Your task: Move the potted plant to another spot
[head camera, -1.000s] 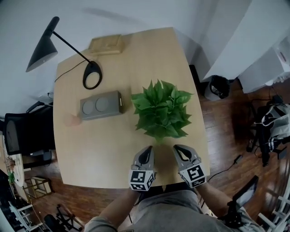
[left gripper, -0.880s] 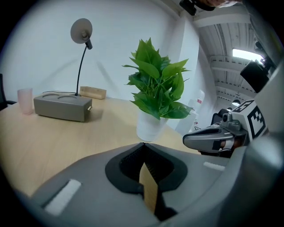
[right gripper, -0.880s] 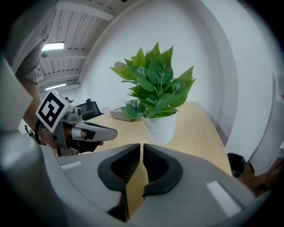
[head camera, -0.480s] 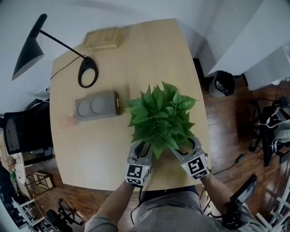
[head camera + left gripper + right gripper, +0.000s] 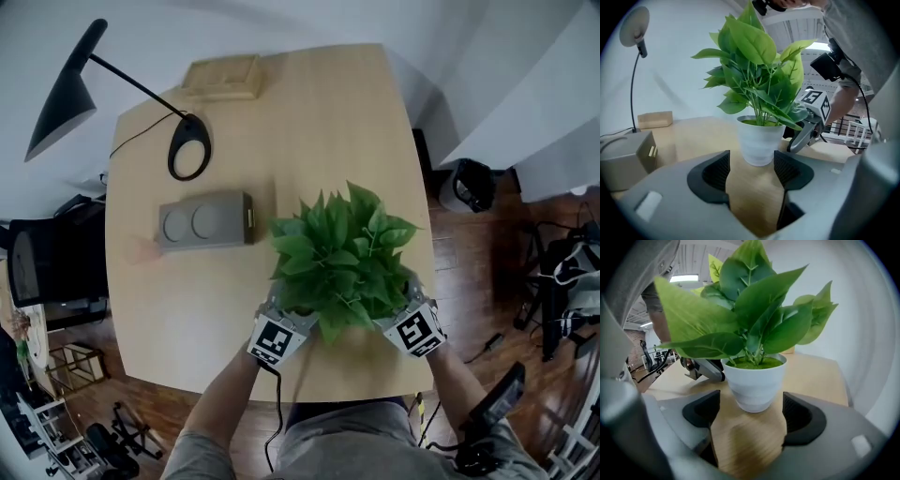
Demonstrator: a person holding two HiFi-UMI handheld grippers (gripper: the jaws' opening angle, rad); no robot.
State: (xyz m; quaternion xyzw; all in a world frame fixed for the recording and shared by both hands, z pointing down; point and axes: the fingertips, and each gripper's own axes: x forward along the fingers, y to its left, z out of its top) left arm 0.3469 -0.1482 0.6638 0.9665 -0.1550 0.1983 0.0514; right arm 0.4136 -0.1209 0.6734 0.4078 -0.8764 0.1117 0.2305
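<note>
The potted plant, with broad green leaves (image 5: 342,248) in a white ribbed pot (image 5: 759,140), stands on the wooden table (image 5: 309,112) near its front right. Both grippers reach in under the leaves from the near edge, so the head view shows only their marker cubes (image 5: 272,339) (image 5: 415,331). My left gripper (image 5: 751,166) is open; its jaws have just been opening, and the pot stands just past its fingertips, untouched. My right gripper (image 5: 751,411) is open too, its jaws also just opened. The pot (image 5: 754,383) sits between its pads with a gap on each side.
A grey box with two round dials (image 5: 206,222) lies left of the plant. Behind it stands a black desk lamp (image 5: 187,150) with its cord. A flat wooden block (image 5: 223,77) lies at the far edge. A black chair (image 5: 47,272) is on the left and a bin (image 5: 469,183) on the floor to the right.
Both grippers have moved forward from the table's near edge to the plant and slipped under its leaves. Their jaws have spread from shut to wide open.
</note>
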